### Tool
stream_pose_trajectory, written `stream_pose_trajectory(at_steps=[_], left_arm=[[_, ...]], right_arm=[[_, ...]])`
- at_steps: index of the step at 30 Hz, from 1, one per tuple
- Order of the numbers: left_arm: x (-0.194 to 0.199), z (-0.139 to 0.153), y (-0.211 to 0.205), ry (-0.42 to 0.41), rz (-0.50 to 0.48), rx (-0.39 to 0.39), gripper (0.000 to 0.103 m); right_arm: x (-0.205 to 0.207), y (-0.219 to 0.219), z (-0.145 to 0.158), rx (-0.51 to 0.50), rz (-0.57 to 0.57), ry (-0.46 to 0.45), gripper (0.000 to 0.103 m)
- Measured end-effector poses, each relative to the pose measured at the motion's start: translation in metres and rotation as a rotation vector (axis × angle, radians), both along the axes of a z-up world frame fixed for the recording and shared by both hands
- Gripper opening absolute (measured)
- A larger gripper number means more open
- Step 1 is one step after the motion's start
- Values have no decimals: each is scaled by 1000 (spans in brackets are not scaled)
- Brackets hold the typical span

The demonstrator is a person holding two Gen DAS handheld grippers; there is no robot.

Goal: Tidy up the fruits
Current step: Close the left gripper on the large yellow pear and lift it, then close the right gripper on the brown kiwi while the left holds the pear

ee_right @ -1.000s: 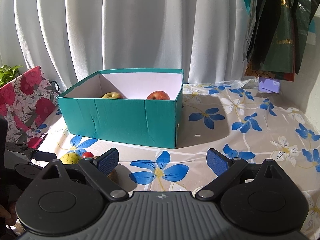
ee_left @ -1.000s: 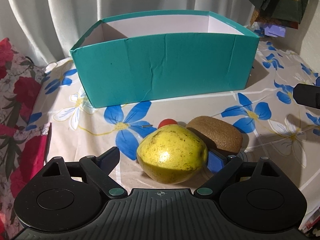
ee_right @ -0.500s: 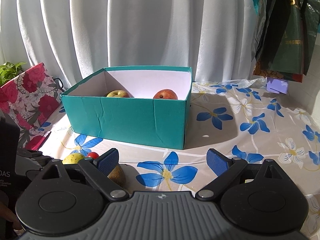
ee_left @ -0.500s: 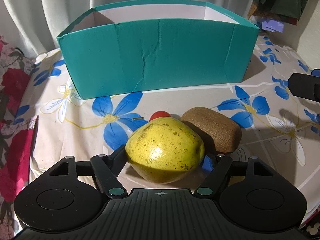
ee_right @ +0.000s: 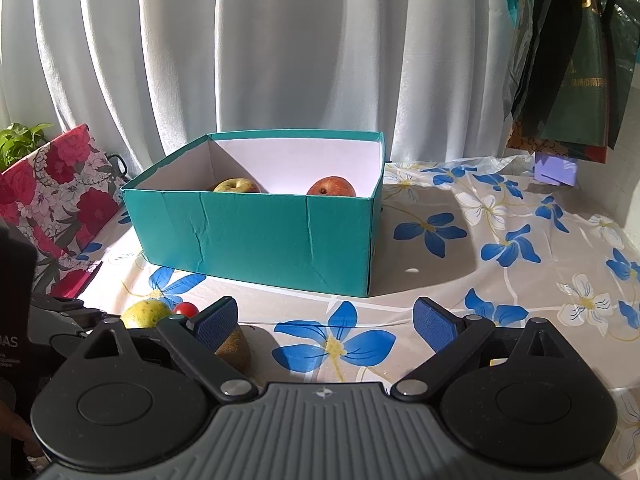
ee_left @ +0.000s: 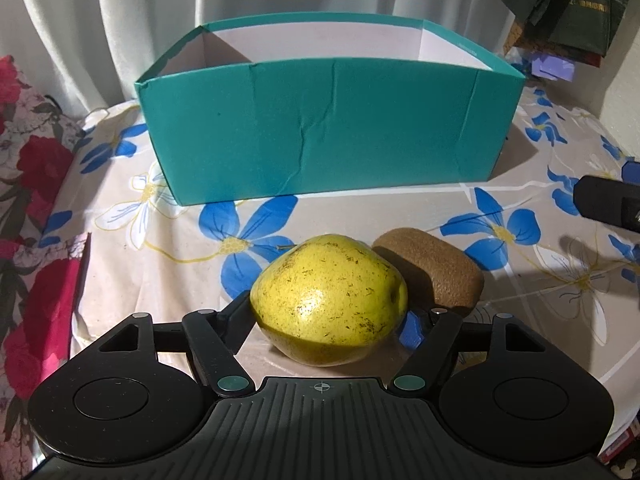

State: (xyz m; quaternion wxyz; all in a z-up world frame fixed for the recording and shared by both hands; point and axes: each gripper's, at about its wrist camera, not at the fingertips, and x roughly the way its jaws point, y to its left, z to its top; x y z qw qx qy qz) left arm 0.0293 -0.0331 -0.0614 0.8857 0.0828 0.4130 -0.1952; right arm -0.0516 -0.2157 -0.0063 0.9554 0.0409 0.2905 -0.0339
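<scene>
I am closing the left gripper [ee_left: 328, 316] jaws on the yellow pear [ee_left: 328, 300]; its rounded skin could be slipping free against the kiwi [ee_left: 432, 272].

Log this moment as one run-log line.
left gripper: closing on speckled yellow pear | right gripper: open, empty | brown kiwi: on cloth | teal cardboard box: two apples inside

The floral tablecloth [ee_right: 500, 240] carries the teal box [ee_right: 256, 236]. Nearer the camera than the box lie a yellow pear [ee_left: 328, 304], a kiwi [ee_left: 440, 272] (touching the pear) and a small red fruit [ee_right: 186, 309].
</scene>
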Motion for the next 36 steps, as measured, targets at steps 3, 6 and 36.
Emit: stream_pose_trajectory(at_steps=[3, 6, 36], left_arm=[[-5, 13, 7, -15, 33, -15, 77], [-12, 24, 15, -27, 76, -18, 77], [-44, 42, 67, -4, 239, -25, 77]], right_arm=[[1, 1, -1, -1, 4, 6, 95], [1, 4, 0, -9, 22, 2, 95], [50, 67, -53, -94, 254, 167, 76]])
